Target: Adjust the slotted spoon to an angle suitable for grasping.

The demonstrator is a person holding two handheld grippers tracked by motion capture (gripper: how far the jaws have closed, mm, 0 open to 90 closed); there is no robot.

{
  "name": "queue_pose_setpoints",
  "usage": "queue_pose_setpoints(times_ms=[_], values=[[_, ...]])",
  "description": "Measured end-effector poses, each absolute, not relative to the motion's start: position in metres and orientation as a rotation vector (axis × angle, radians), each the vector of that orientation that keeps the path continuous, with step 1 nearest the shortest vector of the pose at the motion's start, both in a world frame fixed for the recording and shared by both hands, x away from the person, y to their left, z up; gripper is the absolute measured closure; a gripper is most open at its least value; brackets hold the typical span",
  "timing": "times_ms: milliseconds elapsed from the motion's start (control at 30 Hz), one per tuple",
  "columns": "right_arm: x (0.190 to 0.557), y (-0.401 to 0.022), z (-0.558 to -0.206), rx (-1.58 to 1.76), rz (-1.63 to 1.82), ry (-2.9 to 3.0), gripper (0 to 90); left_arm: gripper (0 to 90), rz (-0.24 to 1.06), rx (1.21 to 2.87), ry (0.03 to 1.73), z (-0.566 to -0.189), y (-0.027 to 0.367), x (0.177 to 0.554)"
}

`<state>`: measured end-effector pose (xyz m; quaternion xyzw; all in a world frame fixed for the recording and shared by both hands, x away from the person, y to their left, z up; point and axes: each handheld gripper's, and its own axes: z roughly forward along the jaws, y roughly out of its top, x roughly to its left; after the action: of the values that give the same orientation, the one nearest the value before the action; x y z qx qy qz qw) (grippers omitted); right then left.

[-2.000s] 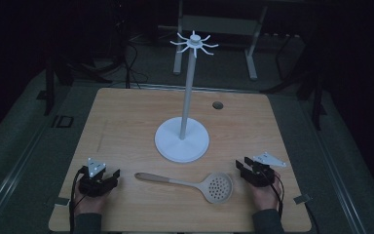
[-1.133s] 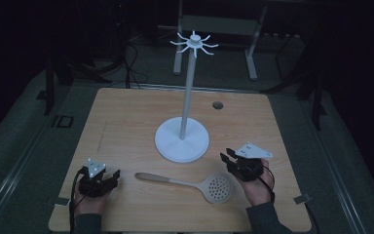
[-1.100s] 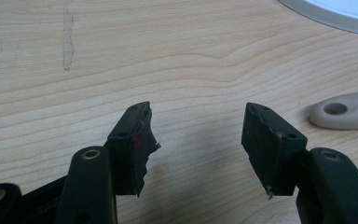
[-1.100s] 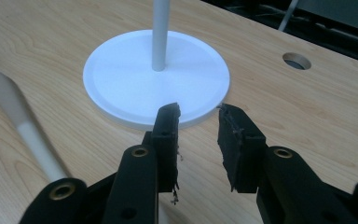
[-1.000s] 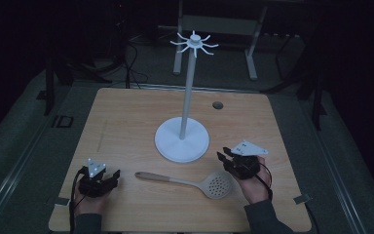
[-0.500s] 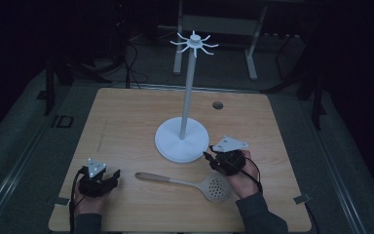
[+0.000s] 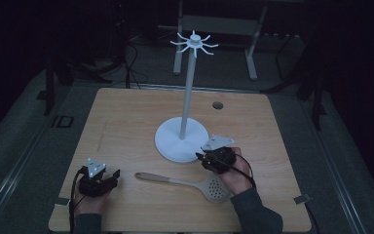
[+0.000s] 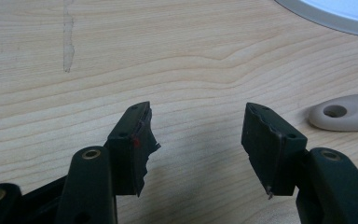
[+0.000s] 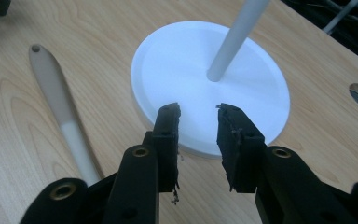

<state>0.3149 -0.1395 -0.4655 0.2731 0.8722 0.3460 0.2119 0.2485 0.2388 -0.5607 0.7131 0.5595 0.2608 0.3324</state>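
1. Holding the left gripper (image 7: 111,176) low at the near left corner of the wooden table (image 7: 126,122), you have its jaws spread wide with nothing between them — in the left gripper view (image 8: 196,140) only bare wood lies in the gap.
2. Your right gripper (image 7: 200,157) sits at the near right edge of the white stand (image 7: 181,139)'s round base. Its jaws are parted by a narrow gap and empty; in the right gripper view (image 9: 196,133) their tips hang over the near rim of the base (image 9: 209,88).
3. The slotted spoon (image 7: 185,183) lies flat on the table near the base, handle pointing left and its perforated head to the right, just beside your right hand (image 7: 233,173).
4. The spoon's handle end, with its hanging hole (image 8: 334,111), lies right of the left gripper's jaws — apart from them.
5. The stand's pole rises upright to a ring of hooks (image 7: 194,43) at the top.
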Motion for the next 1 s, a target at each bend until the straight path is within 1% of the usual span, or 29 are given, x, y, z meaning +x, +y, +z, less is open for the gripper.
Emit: queue_pose_setpoints(times_ms=[367,1000], values=[[0.320,-0.122,-0.470,0.721,0.898,2.501,68.5,43.2,0.682,1.864,1.461,-0.560,0.239,0.248],[0.326,-0.096,-0.488,0.625,0.843,2.657,68.5,43.2,0.682,1.866,1.459,-0.561,0.239,0.249]])
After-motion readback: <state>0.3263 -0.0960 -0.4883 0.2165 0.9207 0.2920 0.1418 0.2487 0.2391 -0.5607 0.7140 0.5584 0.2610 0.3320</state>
